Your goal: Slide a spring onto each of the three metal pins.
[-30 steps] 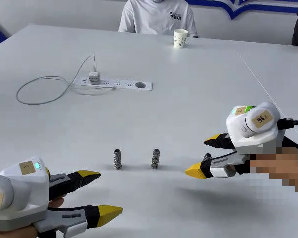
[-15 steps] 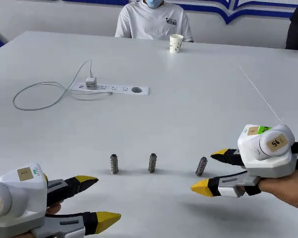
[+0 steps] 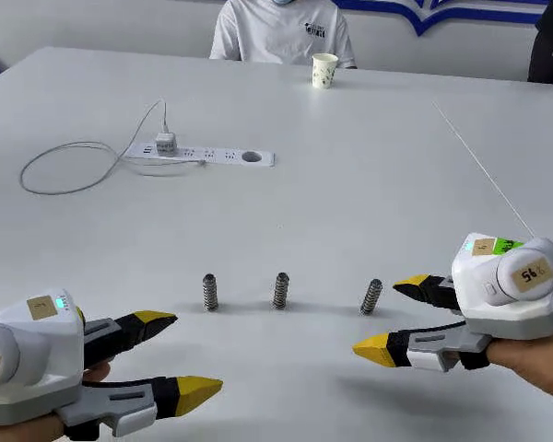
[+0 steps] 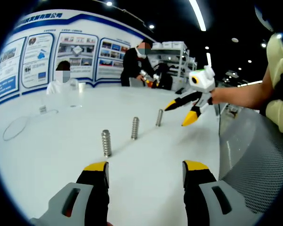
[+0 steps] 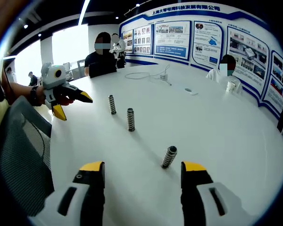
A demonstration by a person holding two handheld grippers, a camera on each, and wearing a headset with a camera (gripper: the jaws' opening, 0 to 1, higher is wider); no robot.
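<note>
Three springs are seen standing in a row on the white worktop (image 3: 350, 166). The left spring (image 3: 210, 292) and the middle spring (image 3: 281, 290) are upright, and the right spring (image 3: 371, 296) is tilted. Whether pins sit inside the coils cannot be told. The left claw (image 3: 192, 353) is held released and empty, near the left spring but apart from it. The right claw (image 3: 380, 317) is likewise spread wide and empty, just beside the right spring without touching it. Farther back, a power strip (image 3: 203, 156) with a plugged-in white cable (image 3: 74, 144) is laid out, and a paper cup (image 3: 323, 70) is set before a seated person (image 3: 281, 32).
</note>
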